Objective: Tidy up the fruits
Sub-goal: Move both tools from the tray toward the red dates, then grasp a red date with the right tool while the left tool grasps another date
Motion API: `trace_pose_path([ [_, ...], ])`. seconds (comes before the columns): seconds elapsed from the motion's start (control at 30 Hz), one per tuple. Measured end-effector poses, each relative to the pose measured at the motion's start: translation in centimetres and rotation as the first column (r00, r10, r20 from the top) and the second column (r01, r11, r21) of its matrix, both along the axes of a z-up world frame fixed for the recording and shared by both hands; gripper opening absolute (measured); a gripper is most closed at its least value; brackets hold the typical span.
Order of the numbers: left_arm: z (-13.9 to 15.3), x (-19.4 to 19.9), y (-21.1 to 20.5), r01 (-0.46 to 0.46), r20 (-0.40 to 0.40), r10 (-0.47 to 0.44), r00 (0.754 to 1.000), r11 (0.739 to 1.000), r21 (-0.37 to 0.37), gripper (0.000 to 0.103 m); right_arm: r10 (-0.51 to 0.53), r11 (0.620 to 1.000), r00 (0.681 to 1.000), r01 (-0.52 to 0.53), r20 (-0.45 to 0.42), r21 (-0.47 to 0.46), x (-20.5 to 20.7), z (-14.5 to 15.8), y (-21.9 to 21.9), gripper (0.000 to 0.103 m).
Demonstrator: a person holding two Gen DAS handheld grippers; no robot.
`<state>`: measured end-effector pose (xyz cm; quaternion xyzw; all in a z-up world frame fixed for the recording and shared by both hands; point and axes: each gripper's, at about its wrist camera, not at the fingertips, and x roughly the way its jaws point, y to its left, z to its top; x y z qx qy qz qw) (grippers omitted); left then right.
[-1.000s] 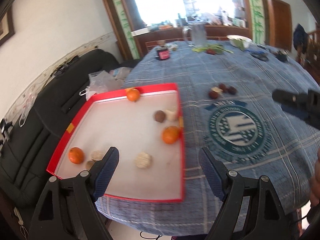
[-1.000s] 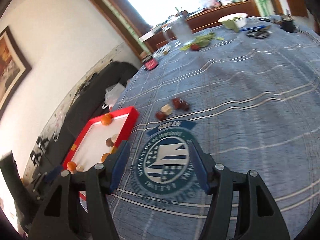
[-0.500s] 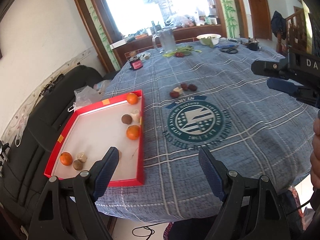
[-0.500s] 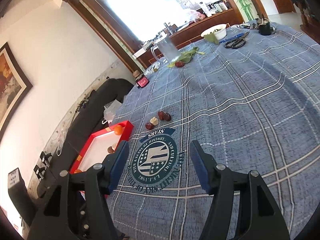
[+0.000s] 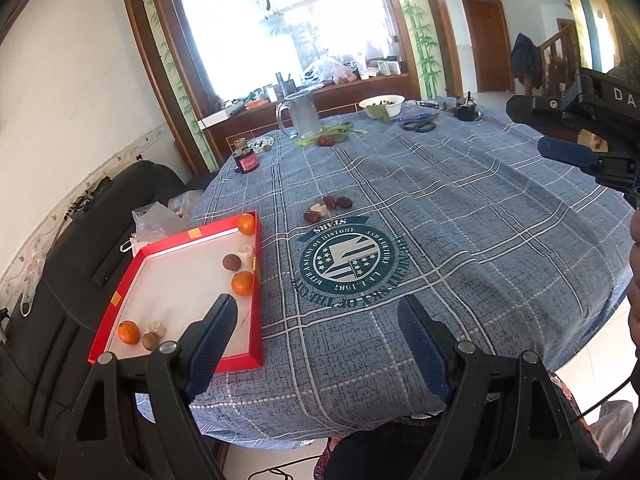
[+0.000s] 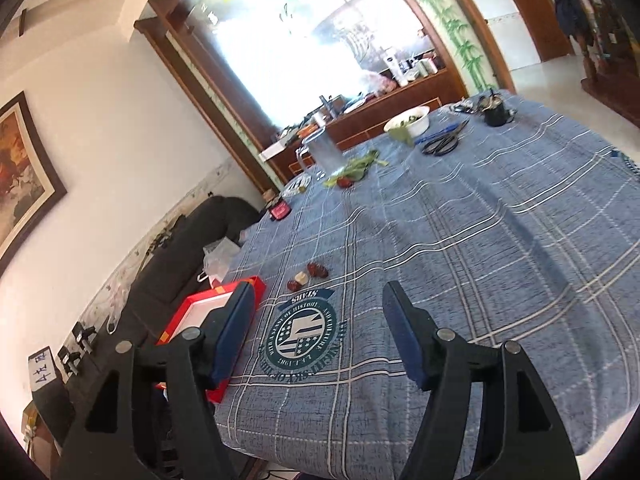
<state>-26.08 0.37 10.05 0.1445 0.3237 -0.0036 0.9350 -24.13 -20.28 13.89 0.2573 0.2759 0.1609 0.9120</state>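
Note:
A red tray [image 5: 120,292] with a white floor lies at the table's left edge. It holds three oranges [image 5: 242,283], a brown fruit [image 5: 231,262] and small pale fruits. A cluster of dark red dates and a pale piece [image 5: 326,206] lies on the blue cloth beyond the round emblem [image 5: 346,260]; it also shows in the right wrist view [image 6: 306,274]. My left gripper [image 5: 316,332] is open and empty, high above the table's near edge. My right gripper [image 6: 318,328] is open and empty, also raised; it shows at the right of the left wrist view [image 5: 560,136].
At the far side stand a glass jug [image 5: 302,116], a white bowl [image 5: 382,104], scissors [image 5: 418,124], green leaves with a red fruit [image 5: 326,140] and a small red jar [image 5: 246,160]. A black sofa [image 5: 80,240] lies left of the table.
Both grippers have pulled back and risen away from the table, so tray and fruit look smaller. Both stay open and empty.

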Motion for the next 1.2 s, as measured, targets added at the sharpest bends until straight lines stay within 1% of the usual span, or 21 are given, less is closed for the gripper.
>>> trace_pose_path([
  [0.1, 0.4, -0.5, 0.6, -0.007, 0.012, 0.007, 1.0, 1.0, -0.017, 0.083, -0.005, 1.0, 1.0, 0.005, 0.003, 0.0, -0.4, 0.4, 0.1, 0.068],
  [0.2, 0.5, -0.7, 1.2, -0.014, 0.02, 0.015, 1.0, 0.999, -0.032, 0.084, 0.003, 1.0, 1.0, -0.002, 0.014, -0.023, -0.9, 0.9, 0.7, 0.068],
  [0.33, 0.2, -0.3, 1.5, -0.024, 0.011, 0.024, 1.0, 0.999, -0.033, 0.084, 0.022, 0.999, 1.0, -0.021, 0.019, -0.049, -0.9, 1.0, 1.6, 0.069],
  [0.5, -0.2, 0.2, 2.3, -0.042, -0.001, 0.042, 0.999, 0.999, -0.035, 0.084, 0.045, 0.998, 0.999, -0.046, -0.023, -0.05, 0.4, -0.2, 2.4, 0.069],
  [0.6, -0.4, 1.2, 3.4, -0.066, -0.008, 0.066, 0.998, 0.997, -0.031, 0.084, 0.064, 0.997, 0.996, -0.067, -0.055, -0.047, 1.5, -0.9, 2.8, 0.069],
  [0.7, -0.6, 2.5, 4.9, -0.101, -0.018, 0.1, 0.995, 0.994, -0.034, 0.084, 0.075, 0.994, 0.994, -0.081, -0.08, -0.076, 2.7, -1.4, 3.3, 0.069],
  [0.83, -1.1, 4.9, 7.7, -0.17, -0.036, 0.169, 0.985, 0.985, -0.031, 0.084, 0.106, 0.989, 0.986, -0.118, -0.128, -0.088, 5.5, -1.9, 3.6, 0.069],
  [1.0, -1.5, 6.6, 10.7, -0.237, -0.054, 0.234, 0.971, 0.97, -0.058, 0.084, 0.157, 0.98, 0.966, -0.178, -0.206, -0.09, 11.1, -2.6, 5.2, 0.069],
  [1.13, -1.8, 8.0, 11.8, -0.264, -0.078, 0.259, 0.963, 0.962, -0.062, 0.084, 0.223, 0.958, 0.933, -0.264, -0.284, -0.115, 16.1, -4.0, 8.8, 0.069],
  [1.2, -1.9, 8.6, 11.8, -0.265, -0.084, 0.26, 0.962, 0.962, -0.064, 0.084, 0.238, 0.95, 0.919, -0.288, -0.313, -0.121, 18.0, -5.1, 10.2, 0.069],
])
